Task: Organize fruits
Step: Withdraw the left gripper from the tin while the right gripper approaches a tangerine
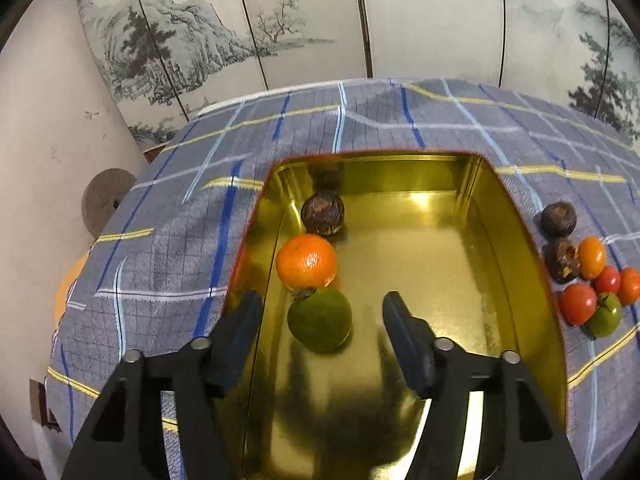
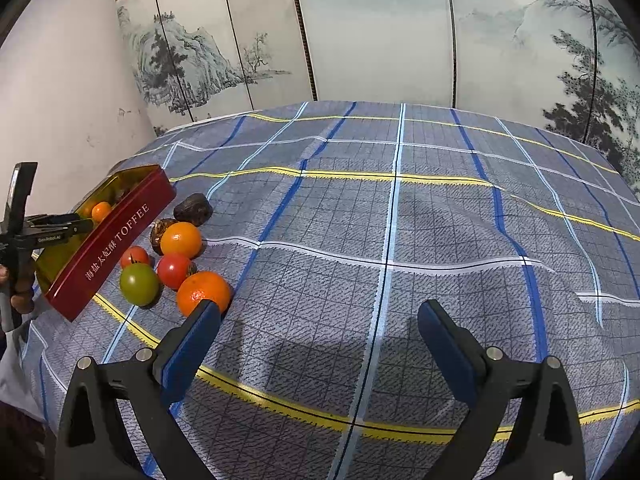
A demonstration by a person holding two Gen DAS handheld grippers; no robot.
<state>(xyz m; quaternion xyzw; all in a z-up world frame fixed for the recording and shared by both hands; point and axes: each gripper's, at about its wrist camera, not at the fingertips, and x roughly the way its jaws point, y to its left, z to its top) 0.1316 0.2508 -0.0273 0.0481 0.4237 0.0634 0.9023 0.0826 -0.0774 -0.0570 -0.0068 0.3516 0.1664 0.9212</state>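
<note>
1. Hanging over the gold tin [image 1: 500, 240], the left gripper [image 1: 320, 308] is wide apart, with the green fruit [image 1: 319, 319] lying loose below.
2. The right gripper [image 2: 320, 316] is wide too, holding nothing.
3. It might bump the orange [image 2: 203, 292] and roll it away.

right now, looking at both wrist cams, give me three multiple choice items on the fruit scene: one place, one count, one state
1. Where does the green fruit lie?
A. inside the tin
B. on the cloth
C. in the right gripper

2. How many fruits are inside the tin?
A. one
B. three
C. six

3. How is the left gripper?
A. shut on the green fruit
B. open
C. out of view

Key: 1 A, it sits on the gold floor. 2 B, dark, orange, green. 3 B, gaps show either side of the fruit.
</note>
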